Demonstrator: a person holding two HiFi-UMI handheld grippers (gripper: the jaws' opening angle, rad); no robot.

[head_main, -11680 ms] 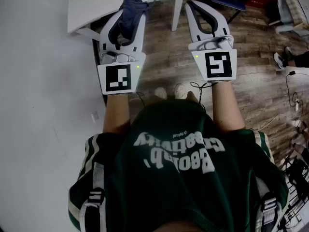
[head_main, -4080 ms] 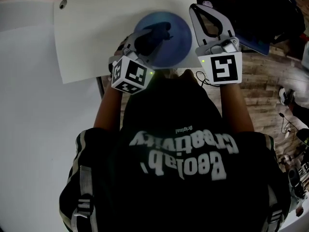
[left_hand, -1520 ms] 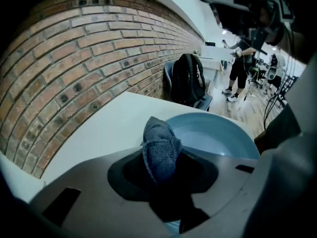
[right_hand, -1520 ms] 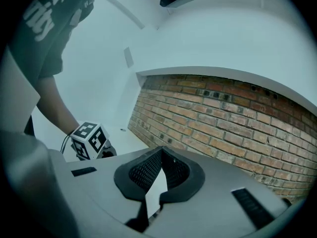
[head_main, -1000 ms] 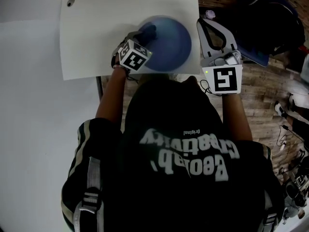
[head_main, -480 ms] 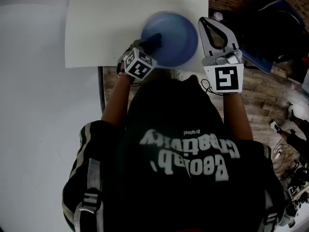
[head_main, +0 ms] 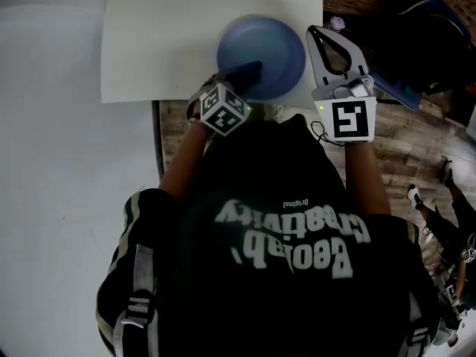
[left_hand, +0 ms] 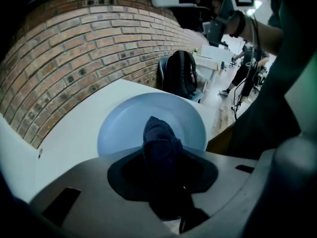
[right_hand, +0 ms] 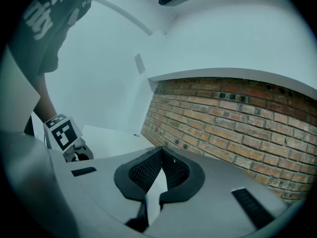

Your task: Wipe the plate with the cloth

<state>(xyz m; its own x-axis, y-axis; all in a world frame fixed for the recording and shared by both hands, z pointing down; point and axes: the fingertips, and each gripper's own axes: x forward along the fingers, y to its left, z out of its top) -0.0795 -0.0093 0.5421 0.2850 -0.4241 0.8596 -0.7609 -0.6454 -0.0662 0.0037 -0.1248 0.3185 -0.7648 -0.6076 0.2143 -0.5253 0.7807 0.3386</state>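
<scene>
The left forearm reaches forward and inward, its wrist rolled so the marker cube sits tilted, and the left gripper (head_main: 238, 79) points across the near part of the blue plate (head_main: 271, 39). Its jaws are clamped on a dark cloth (left_hand: 159, 142), which bulges out past the tips and presses onto the plate's inner surface, close to the near rim. The plate lies on the white bench (head_main: 171, 36), near its right front corner. The right forearm runs straight ahead, cube face up and level, and the right gripper (head_main: 321, 33) lies just beside the plate's right rim; its jaws are closed together at the tips, holding nothing. Compared with half a second ago, the left gripper has swung the cloth from the plate's left part toward its near middle, and the cube has turned a little, while the right gripper keeps nearly the same place beside the plate.
</scene>
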